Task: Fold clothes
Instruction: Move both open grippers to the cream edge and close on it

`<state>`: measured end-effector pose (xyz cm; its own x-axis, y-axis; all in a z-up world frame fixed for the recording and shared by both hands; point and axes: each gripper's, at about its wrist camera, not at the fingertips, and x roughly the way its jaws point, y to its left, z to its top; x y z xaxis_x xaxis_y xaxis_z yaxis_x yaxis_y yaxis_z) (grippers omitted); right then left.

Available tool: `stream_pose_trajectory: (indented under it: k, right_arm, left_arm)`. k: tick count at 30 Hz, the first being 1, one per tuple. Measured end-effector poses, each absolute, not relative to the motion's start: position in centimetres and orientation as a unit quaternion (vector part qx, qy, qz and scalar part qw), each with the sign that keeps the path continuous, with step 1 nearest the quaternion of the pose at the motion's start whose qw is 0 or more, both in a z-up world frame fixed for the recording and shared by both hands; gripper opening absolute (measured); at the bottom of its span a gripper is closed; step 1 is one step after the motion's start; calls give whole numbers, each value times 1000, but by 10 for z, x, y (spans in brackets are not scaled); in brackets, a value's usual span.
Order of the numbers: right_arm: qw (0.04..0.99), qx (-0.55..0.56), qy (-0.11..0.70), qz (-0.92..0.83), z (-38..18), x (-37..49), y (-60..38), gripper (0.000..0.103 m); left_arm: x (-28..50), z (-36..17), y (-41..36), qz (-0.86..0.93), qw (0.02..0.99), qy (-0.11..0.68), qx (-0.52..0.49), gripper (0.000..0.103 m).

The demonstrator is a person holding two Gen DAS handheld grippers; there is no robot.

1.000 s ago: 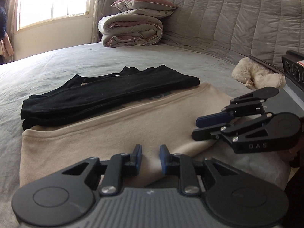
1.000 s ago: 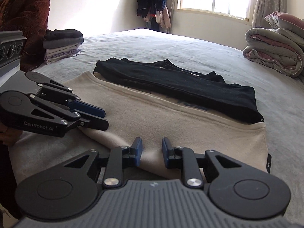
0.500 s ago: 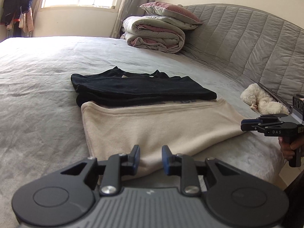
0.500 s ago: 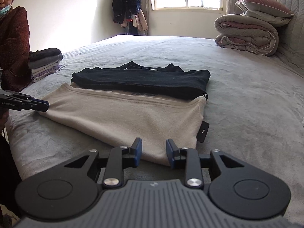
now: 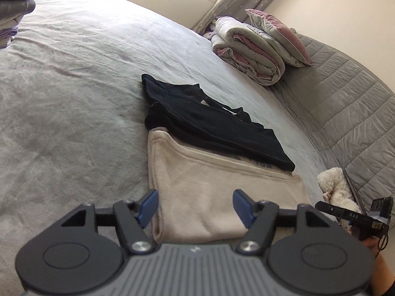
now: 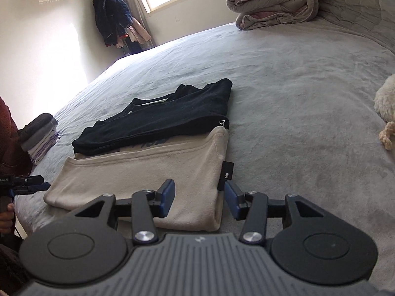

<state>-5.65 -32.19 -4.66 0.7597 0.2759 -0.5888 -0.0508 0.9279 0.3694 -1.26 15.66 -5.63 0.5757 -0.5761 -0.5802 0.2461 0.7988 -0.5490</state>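
A beige garment [image 5: 209, 192] [image 6: 138, 175] with black sleeves [image 5: 212, 125] [image 6: 160, 120] folded across its far half lies flat on the grey bed [image 5: 74, 98] [image 6: 296, 98]. My left gripper [image 5: 195, 207] hovers at the garment's near left corner. Its jaws are opening wide, with the beige hem between them but not pinched. My right gripper [image 6: 200, 197] is at the near right corner by a black size tag [image 6: 226, 175]. Its jaws are also opening over the cloth edge without pressing it. Each gripper shows small at the other view's edge: the right gripper [image 5: 345, 214], the left gripper [image 6: 27, 183].
A rolled duvet [image 5: 249, 51] [image 6: 271, 2] and a pillow [image 5: 279, 34] sit against the quilted headboard [image 5: 345, 98]. A white plush toy [image 5: 335, 187] [image 6: 385, 103] lies at the bed's edge. A stack of folded clothes [image 6: 39, 135] rests at the far side. Clothes hang in the corner [image 6: 116, 19].
Both grippers have moved apart from the middle of the near hem to its opposite corners and rolled. Their jaws went from nearly closed to wide apart.
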Motion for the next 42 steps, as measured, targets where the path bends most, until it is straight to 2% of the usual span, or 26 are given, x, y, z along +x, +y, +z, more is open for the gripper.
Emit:
stream_pose_trajectory:
  k: [3, 5, 10, 17, 29, 32, 38, 42]
  right_arm:
    - [900, 221, 366, 82, -50, -51, -340, 49]
    - [860, 270, 425, 86, -55, -45, -353, 49]
    - [809, 360, 452, 111, -65, -45, -379, 49]
    - [783, 397, 461, 129, -75, -36, -383, 49]
    - [780, 398, 460, 148, -80, -16, -368, 49]
    - [783, 390, 460, 150, -79, -14, -362, 51]
    - [785, 381, 463, 155, -78, -15, -359, 50]
    - [782, 387, 462, 157, -80, -17, -360, 48]
  left_arm:
    - [-8, -57, 163, -234, 848, 423, -219, 78]
    - [-4, -58, 169, -237, 836, 440, -227, 78]
    - [6, -69, 182, -259, 792, 485, -265, 77]
    - [17, -86, 181, -269, 759, 516, -291, 75]
    - [21, -90, 168, -274, 767, 502, -290, 75]
    - [21, -90, 167, -261, 771, 502, -292, 66]
    - [17, -89, 166, -255, 780, 500, -276, 55]
    - [16, -90, 168, -258, 779, 500, -278, 53]
